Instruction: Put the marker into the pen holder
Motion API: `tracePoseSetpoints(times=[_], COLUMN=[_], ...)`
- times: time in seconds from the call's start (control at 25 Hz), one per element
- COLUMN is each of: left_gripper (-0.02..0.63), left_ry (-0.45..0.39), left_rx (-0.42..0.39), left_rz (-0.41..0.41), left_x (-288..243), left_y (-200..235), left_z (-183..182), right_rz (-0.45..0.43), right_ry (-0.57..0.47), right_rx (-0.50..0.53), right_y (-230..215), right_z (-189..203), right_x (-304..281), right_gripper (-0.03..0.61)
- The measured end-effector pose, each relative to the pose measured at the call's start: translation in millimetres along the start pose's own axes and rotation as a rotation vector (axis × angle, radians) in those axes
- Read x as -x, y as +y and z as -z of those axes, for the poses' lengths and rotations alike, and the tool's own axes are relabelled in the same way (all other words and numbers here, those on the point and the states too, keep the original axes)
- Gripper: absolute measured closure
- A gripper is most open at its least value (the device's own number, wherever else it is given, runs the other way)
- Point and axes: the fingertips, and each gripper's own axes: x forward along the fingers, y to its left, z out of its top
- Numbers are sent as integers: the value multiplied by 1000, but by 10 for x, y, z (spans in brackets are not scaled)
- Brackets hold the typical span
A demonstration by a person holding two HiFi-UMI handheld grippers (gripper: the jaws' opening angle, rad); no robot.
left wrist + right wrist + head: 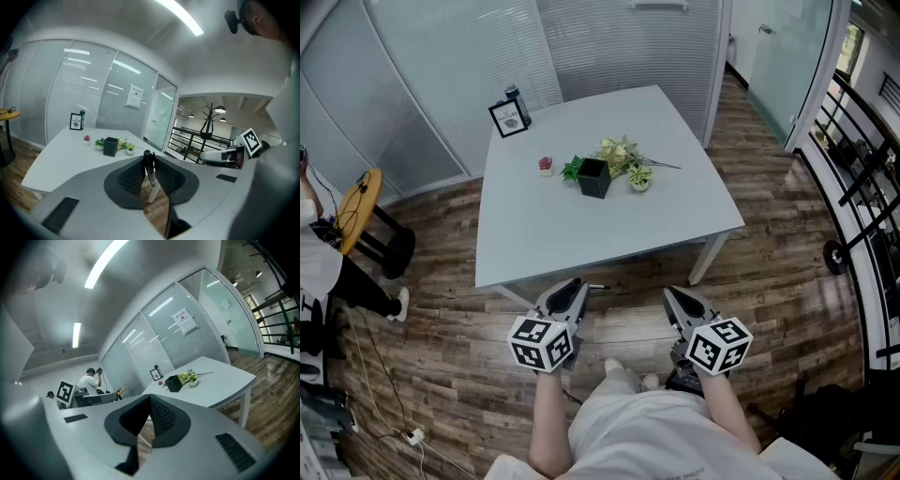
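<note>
Pen holder (593, 177) amid small plants (623, 156), perhaps touching

An office: frosted glass partitions (609, 47) with blinds wall in a white meeting table (581, 234) on a wood-plank floor (778, 187). A ceiling strip light (180, 16) runs overhead. A printed notice (135, 96) hangs on the glass.

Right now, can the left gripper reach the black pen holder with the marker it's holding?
Probably not from here. The left gripper, shut on the marker, hangs short of the table, and the pen holder stands mid-table. Bare tabletop in front of it leaves the way free after a step forward.
</note>
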Motion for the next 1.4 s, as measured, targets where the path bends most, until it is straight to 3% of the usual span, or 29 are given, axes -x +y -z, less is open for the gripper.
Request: tracePoseSetpoints(times=[0.48, 0.8, 1.12, 1.4], left_gripper=[545, 545, 545, 545], left_ry=[-18, -9, 0, 10], left_rx=[-46, -31, 20, 58], left_rz=[-5, -20, -65, -78], left_x=[6, -216, -881, -1801], left_y=[-105, 26, 636, 1420], left_z=[-77, -112, -242, -708], right_rz=[-8, 16, 8, 10], right_ry=[-43, -43, 30, 73], right_rx=[10, -17, -42, -49], right_y=[-35, -331, -876, -1397], right_z=[-120, -229, -325, -821], right_x=[133, 12, -822, -1900], right_gripper=[563, 562, 561, 563])
